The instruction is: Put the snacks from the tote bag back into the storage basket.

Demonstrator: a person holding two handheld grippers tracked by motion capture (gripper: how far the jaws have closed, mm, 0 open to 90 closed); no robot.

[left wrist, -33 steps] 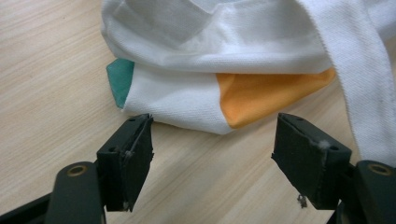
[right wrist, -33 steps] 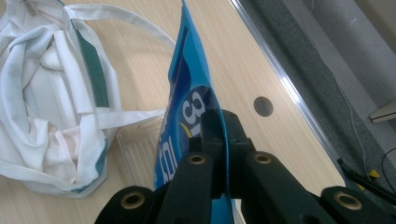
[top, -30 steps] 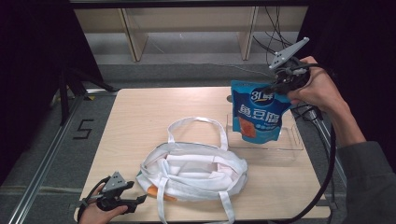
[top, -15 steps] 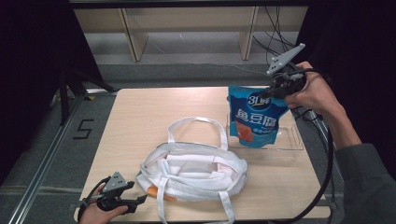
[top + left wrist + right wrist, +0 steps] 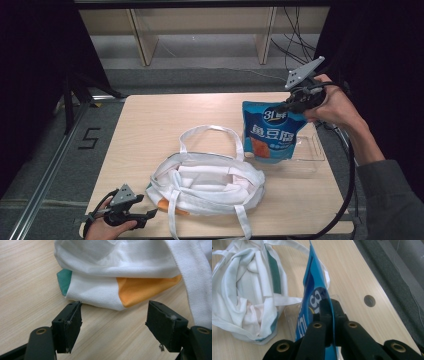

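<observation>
A white tote bag lies slumped on the wooden table, its handles spread out. My left gripper rests at the table's front left, open, its jaws on either side of the bag's corner with green and orange patches, not touching it. A blue snack pouch hangs upright from my right gripper, which is shut on the pouch's top edge. The pouch's bottom hangs over the left end of a clear plastic tray, just right of the bag.
The tray sits near the table's right edge. A round hole marks the tabletop beyond it. Wooden shelving stands behind the table, and a floor mark "5" lies to the left. A black cable trails from the right gripper.
My right gripper has come down a little and slightly left with the blue pouch, bringing its bottom lower over the tray. The left gripper and bag have not moved.
</observation>
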